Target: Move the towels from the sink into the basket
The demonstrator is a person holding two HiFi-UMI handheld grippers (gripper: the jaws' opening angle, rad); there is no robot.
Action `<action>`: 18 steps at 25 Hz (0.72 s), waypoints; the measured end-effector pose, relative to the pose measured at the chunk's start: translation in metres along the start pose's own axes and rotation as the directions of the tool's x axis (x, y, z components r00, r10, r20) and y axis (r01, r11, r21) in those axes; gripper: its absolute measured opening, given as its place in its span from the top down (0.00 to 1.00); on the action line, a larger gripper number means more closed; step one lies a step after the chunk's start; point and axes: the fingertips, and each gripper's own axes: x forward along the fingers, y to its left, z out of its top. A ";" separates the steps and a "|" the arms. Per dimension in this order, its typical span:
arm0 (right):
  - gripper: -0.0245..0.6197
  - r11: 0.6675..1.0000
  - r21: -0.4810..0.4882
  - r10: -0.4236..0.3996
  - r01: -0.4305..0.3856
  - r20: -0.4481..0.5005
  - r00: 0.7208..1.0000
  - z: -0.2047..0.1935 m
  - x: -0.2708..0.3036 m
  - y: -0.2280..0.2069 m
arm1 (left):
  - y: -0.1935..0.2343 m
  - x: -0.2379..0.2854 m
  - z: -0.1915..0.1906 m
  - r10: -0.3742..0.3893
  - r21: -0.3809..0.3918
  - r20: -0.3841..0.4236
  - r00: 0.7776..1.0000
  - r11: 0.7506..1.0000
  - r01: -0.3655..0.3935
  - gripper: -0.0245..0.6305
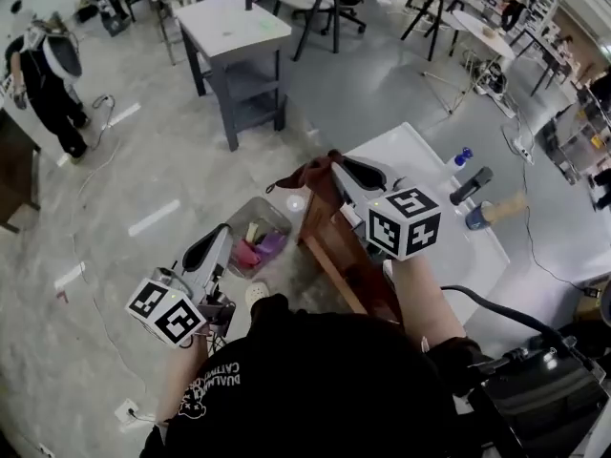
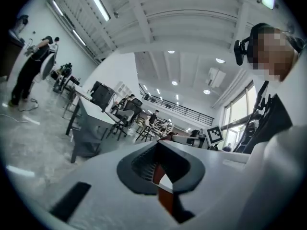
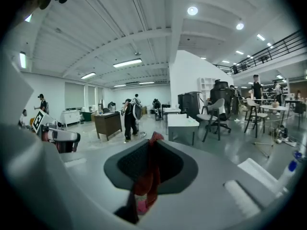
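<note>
My right gripper (image 1: 336, 166) is raised over the left edge of the white sink counter (image 1: 434, 175), shut on a dark red towel (image 1: 310, 176) that hangs from its jaws. In the right gripper view the same towel (image 3: 148, 176) is pinched between the jaws and sticks out past the tips. A clear basket (image 1: 275, 216) stands on the floor below and to the left, holding pink (image 1: 246, 253), purple (image 1: 270, 244) and yellow towels. My left gripper (image 1: 225, 230) hovers beside the basket's near left corner, jaws together with nothing in them; its tips (image 2: 158, 143) meet.
A wooden cabinet side (image 1: 334, 251) drops from the counter next to the basket. A blue-capped bottle (image 1: 460, 157) and a dark faucet (image 1: 472, 185) sit on the counter. A grey table (image 1: 234, 31) stands beyond, a person (image 1: 48, 79) at far left, chairs further back.
</note>
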 end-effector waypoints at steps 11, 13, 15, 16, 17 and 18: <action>0.88 0.977 -0.017 0.211 -0.214 -0.090 0.973 -0.010 0.111 0.104 | 0.075 -0.106 0.019 0.239 -0.071 0.087 0.967 0.970 -0.234 0.96; 0.88 0.973 -0.021 0.229 -0.232 -0.092 0.969 -0.005 0.126 0.120 | 0.087 -0.118 0.027 0.252 -0.070 0.091 0.963 0.967 -0.246 0.96; 0.88 0.970 -0.025 0.239 -0.243 -0.097 0.966 -0.001 0.141 0.135 | 0.101 -0.131 0.037 0.266 -0.071 0.092 0.960 0.963 -0.260 0.96; 0.88 0.969 -0.024 0.241 -0.244 -0.097 0.966 0.001 0.147 0.141 | 0.108 -0.137 0.042 0.270 -0.072 0.092 0.958 0.962 -0.264 0.96; 0.88 0.970 -0.021 0.240 -0.243 -0.095 0.966 0.004 0.154 0.146 | 0.115 -0.142 0.048 0.272 -0.071 0.091 0.958 0.961 -0.266 0.96; 0.88 0.971 -0.017 0.236 -0.239 -0.092 0.967 0.007 0.160 0.150 | 0.122 -0.147 0.054 0.272 -0.066 0.090 0.958 0.962 -0.266 0.96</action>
